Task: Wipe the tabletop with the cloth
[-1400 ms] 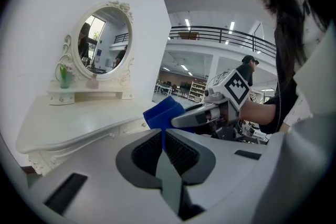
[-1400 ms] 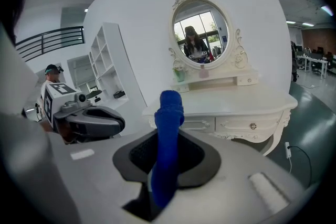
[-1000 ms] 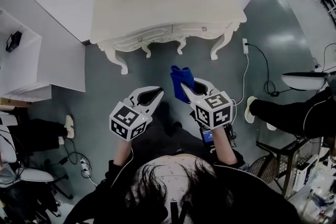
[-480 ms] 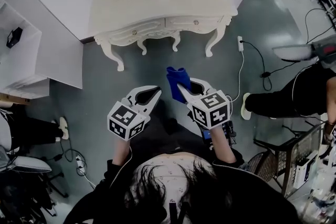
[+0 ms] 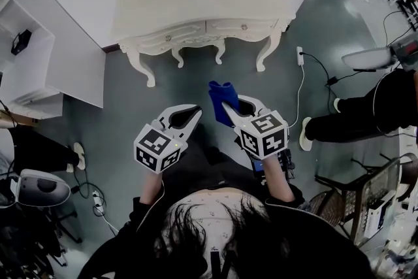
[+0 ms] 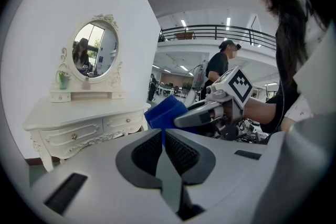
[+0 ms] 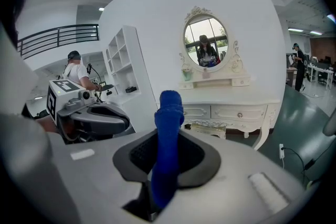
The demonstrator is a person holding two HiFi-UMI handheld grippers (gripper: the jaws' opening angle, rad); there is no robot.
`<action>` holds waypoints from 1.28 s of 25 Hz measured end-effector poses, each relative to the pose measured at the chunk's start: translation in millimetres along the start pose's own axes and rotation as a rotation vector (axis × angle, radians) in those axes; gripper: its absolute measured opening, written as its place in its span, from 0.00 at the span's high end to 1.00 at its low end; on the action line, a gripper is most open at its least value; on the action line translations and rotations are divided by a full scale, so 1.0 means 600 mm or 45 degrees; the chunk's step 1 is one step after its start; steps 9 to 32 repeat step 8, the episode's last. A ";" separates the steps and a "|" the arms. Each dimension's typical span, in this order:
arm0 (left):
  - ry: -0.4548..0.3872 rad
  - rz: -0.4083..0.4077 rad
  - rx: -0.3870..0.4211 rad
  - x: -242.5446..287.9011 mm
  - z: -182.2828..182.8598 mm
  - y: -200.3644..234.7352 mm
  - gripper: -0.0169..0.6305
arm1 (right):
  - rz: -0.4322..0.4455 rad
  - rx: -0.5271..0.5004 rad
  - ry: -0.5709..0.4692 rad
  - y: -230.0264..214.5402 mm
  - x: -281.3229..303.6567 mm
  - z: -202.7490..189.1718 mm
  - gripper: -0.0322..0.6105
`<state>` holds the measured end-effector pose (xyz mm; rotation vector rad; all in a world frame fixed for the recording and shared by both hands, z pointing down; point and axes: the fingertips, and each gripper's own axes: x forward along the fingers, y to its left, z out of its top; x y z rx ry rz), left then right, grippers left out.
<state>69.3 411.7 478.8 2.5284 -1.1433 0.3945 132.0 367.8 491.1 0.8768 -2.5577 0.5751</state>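
Nearest the person, the left gripper (image 5: 188,116) has its fingers pressed together on nothing, so it looks spare for now. Just right of it, the right gripper (image 5: 230,108) has its fingers clamped on the blue cloth (image 5: 221,95), which stands bunched beyond them and is carried off the grey floor (image 5: 183,85). Farther off stands the cream counter (image 5: 196,0) — well apart from the cloth, so wiping is probably not yet under way — the approach comes first.

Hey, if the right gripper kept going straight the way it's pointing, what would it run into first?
Probably the white dressing table, about at its drawer front; the blue cloth clamped in the right gripper would touch first. Open floor lies between, and depth is hard to judge.
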 end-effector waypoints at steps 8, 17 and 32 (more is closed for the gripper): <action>-0.002 0.018 0.004 0.002 -0.001 -0.013 0.98 | 0.003 -0.006 -0.016 -0.007 -0.014 -0.001 0.83; -0.002 0.018 0.004 0.002 -0.001 -0.013 0.98 | 0.003 -0.006 -0.016 -0.007 -0.014 -0.001 0.83; -0.002 0.018 0.004 0.002 -0.001 -0.013 0.98 | 0.003 -0.006 -0.016 -0.007 -0.014 -0.001 0.83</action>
